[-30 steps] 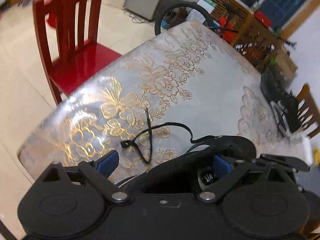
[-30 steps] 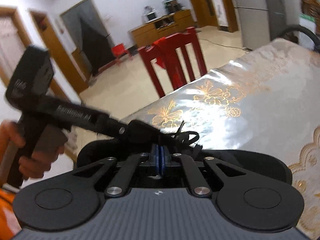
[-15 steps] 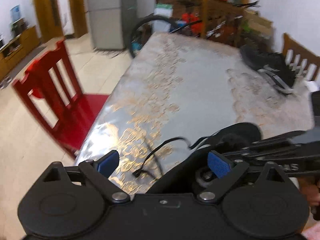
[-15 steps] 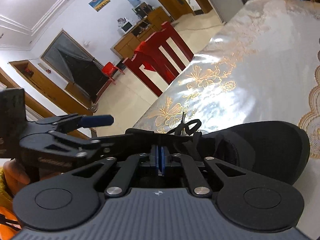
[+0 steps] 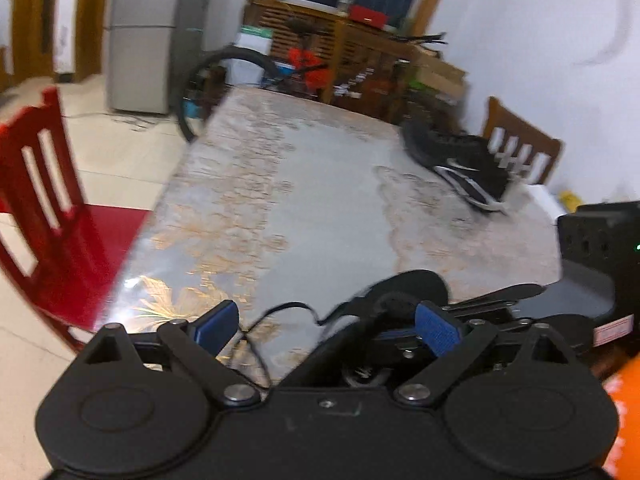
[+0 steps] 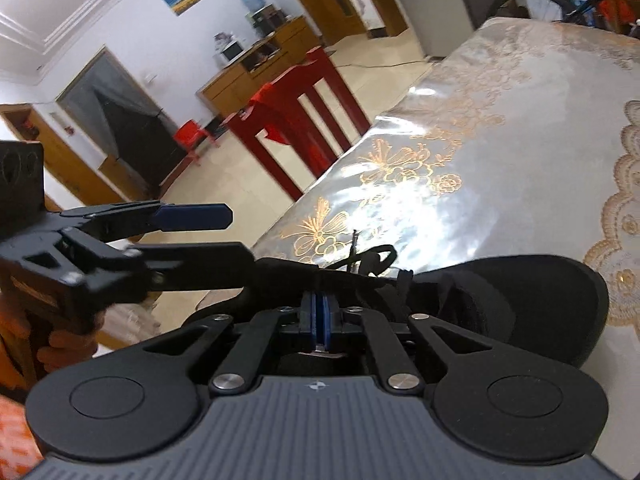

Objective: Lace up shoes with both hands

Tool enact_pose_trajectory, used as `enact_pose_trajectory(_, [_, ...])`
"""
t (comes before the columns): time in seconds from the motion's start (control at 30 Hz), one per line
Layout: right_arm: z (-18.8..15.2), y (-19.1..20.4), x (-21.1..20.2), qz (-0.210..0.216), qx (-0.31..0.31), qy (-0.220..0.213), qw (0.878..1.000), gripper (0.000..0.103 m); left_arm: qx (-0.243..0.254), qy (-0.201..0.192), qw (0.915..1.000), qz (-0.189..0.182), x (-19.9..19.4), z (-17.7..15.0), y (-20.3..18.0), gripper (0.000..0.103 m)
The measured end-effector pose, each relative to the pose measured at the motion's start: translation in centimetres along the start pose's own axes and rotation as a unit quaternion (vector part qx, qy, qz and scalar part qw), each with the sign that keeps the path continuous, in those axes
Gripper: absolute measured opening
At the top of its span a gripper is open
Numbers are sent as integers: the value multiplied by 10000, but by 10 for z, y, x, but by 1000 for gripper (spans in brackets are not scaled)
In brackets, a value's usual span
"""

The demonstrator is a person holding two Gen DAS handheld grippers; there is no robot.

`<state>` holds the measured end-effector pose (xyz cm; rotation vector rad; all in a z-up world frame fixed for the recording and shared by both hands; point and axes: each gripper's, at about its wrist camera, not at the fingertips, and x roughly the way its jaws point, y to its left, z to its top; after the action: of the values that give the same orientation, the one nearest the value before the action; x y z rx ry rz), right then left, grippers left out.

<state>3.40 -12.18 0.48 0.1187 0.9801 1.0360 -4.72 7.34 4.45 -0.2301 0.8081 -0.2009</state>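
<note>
1. Right gripper (image 6: 319,322): blue pads pressed flat together just above the black shoe (image 6: 520,300). Whether any lace sat between them could not be told; nothing visible in the seam.
2. Left gripper (image 5: 326,326): pads spread wide, holding nothing. One pad hung over the table (image 5: 300,200), the other over the shoe's opening.
3. Shoe lay at the near table edge, directly under both grippers. The lace (image 6: 368,260) trailed loose off its far side in a slack loop on the tablecloth, tip (image 6: 354,240) pointing up.
4. A second black shoe (image 5: 460,160) lay well apart at the far corner.
5. Risks, judged: the lace is thin and limp, so the closed right pads could lose it or miss it; the wide left pads could catch the collar instead of the lace; the shoe sits near the edge, so a pull toward the person could drag it off.
6. Left view blurred; eyelets unreadable.
</note>
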Motion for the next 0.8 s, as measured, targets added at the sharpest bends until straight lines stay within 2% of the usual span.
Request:
enact_pose_trajectory(0.23, [-2, 4, 0, -276, 141, -123, 9994, 5, 271, 184, 9983, -483, 2, 8, 5, 95])
enact_pose_trajectory(0.47, [-9, 6, -10, -356, 176, -677, 9969, 4, 481, 359, 9944, -869, 3, 16, 11, 94])
enact_pose_trajectory(0.6, [-9, -2, -3, -288, 496, -745, 9956, 3, 600, 459, 9912, -1089, 4, 20, 14, 94])
enact_pose_trajectory(0.8, [-9, 0, 1, -294, 564, -774, 9950, 4, 900, 756, 9872, -1079, 12, 17, 15, 94])
